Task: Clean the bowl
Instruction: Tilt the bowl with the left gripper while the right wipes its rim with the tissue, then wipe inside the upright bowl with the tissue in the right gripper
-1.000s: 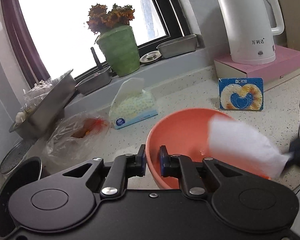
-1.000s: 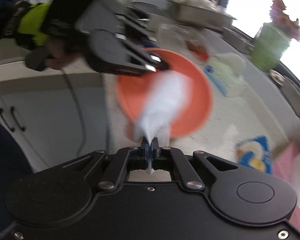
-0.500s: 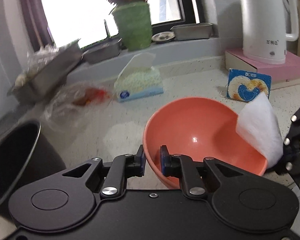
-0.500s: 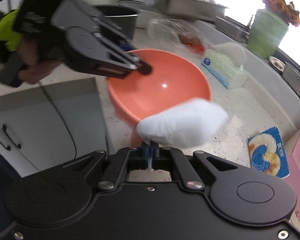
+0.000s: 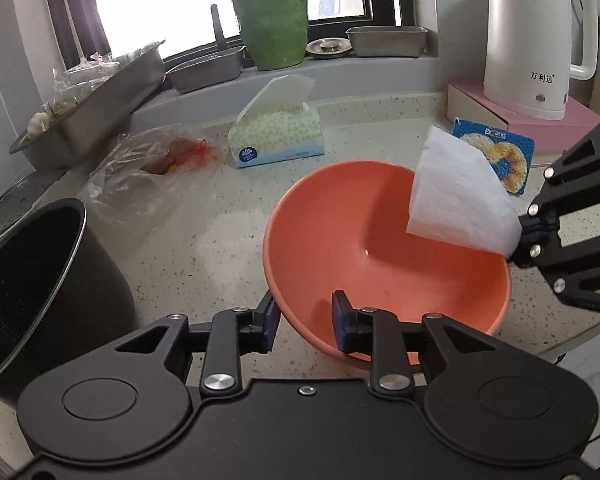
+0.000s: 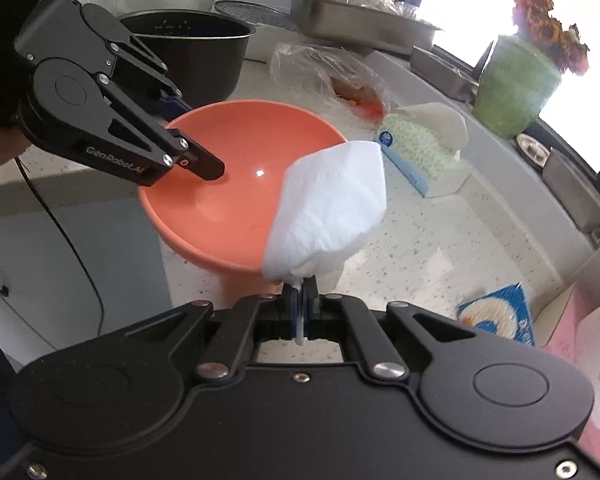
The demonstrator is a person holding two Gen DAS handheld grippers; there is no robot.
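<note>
An orange bowl [image 5: 340,220] sits on the speckled counter near its front edge. My left gripper [image 5: 305,316] straddles the bowl's near rim, one pad outside and one inside. Its jaws are opening and the pads stand clear of the wall. My right gripper [image 6: 300,292] is shut on a bunched white tissue [image 6: 332,208], which stands up over the bowl's [image 6: 228,140] near rim. In the left wrist view the right gripper [image 5: 520,236] holds the tissue [image 5: 456,192] above the bowl's right side. In the right wrist view the left gripper [image 6: 194,136] is at the bowl's far left rim.
A black pot [image 5: 32,280] stands left of the bowl, with a crumpled plastic bag [image 5: 152,168] behind it. A tissue box [image 5: 278,136], a blue sponge [image 5: 500,152] and a white kettle [image 5: 528,32] on a pink box lie behind. Metal trays and a green vase [image 5: 272,20] line the window sill.
The left jaws, shut on the bowl's rim before, have spread apart. The left view has rolled level. The tissue has lifted off the bowl's inside and now stands above its right side.
</note>
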